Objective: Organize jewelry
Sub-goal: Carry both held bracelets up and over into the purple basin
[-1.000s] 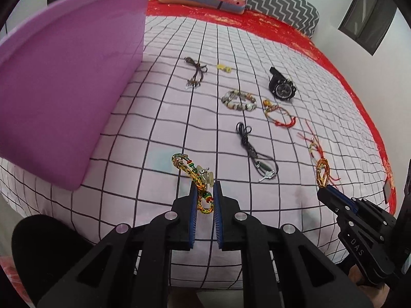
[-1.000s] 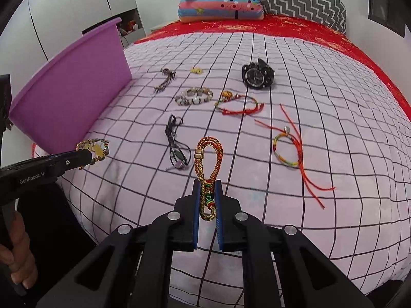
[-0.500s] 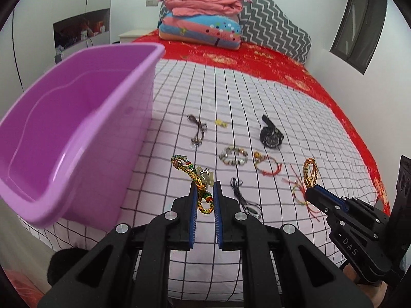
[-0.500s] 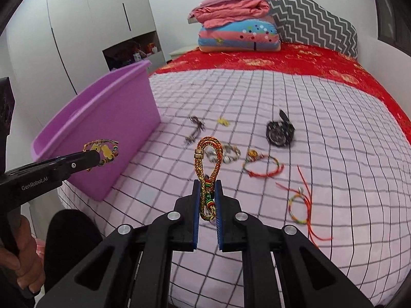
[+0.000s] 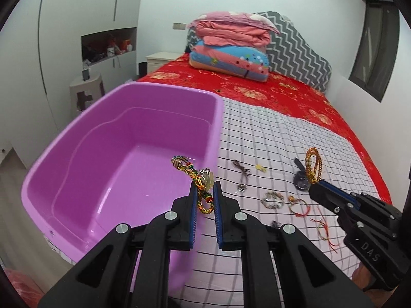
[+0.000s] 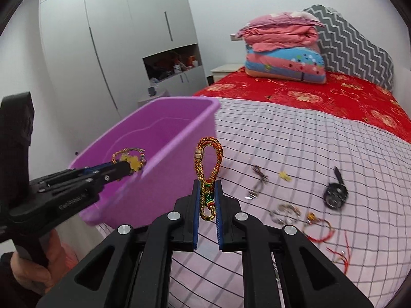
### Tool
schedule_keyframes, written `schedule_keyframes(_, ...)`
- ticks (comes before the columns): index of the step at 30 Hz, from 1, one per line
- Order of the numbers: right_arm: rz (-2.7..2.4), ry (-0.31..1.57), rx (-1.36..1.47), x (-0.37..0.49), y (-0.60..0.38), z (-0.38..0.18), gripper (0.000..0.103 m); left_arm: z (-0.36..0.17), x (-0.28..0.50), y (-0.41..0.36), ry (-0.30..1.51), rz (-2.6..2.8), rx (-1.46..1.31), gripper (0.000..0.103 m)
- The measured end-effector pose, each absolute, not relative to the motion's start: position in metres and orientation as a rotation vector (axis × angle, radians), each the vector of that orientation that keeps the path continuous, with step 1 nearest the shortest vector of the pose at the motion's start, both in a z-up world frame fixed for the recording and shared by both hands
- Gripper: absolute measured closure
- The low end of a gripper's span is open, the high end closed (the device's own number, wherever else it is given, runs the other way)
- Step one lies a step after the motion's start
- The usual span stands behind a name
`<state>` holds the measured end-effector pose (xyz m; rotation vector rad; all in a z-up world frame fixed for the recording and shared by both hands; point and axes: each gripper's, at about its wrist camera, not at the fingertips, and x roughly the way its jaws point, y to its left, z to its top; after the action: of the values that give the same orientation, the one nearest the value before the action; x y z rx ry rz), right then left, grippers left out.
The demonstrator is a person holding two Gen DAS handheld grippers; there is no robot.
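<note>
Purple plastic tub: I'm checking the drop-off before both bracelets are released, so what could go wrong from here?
1. The right claw holds its orange braided bracelet short of the purple plastic tub; released now, it would likely miss.
2. The left claw pinches its multicoloured braided bracelet with charm by one end; the loop may snag on opening.

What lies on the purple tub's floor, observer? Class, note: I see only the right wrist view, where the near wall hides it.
Observer: Nothing; what shows of the purple tub floor is bare.
Operator: What is the left gripper holding?
Observer: It is shut on a multicoloured braided bracelet with a pale charm.
Operator: What hides behind my right gripper and its orange bracelet?
Observer: A dark cord on the checked sheet.
</note>
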<state>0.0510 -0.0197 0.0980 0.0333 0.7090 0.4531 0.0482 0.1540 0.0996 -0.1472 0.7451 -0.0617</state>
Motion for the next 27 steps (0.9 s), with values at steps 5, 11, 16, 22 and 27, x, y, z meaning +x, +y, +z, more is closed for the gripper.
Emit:
schedule_keyframes(5, 0.529, 0.706, 0.021, 0.069, 0.028, 0.11, 0.092, 0.1, 0.058, 0.191, 0.753, 0.008, -0.16, 0.091)
schedule_keyframes(11, 0.606, 0.734, -0.001, 0.091, 0.08, 0.115, 0.092, 0.091, 0.07, 0.228, 0.783, 0.055, -0.182, 0.091)
schedule_keyframes(16, 0.642, 0.786, -0.03, 0.107, 0.113, 0.105, 0.092, 0.076, 0.083, 0.242, 0.819, 0.082, -0.218, 0.091)
schedule_keyframes(22, 0.655, 0.828, -0.064, 0.118, 0.138, 0.093, 0.092, 0.066, 0.087, 0.255, 0.841, 0.102, -0.238, 0.091)
schedule_keyframes(27, 0.642, 0.853, -0.08, 0.122, 0.142, 0.086, 0.08, 0.061, 0.085, 0.266, 0.858, 0.143, -0.244, 0.09)
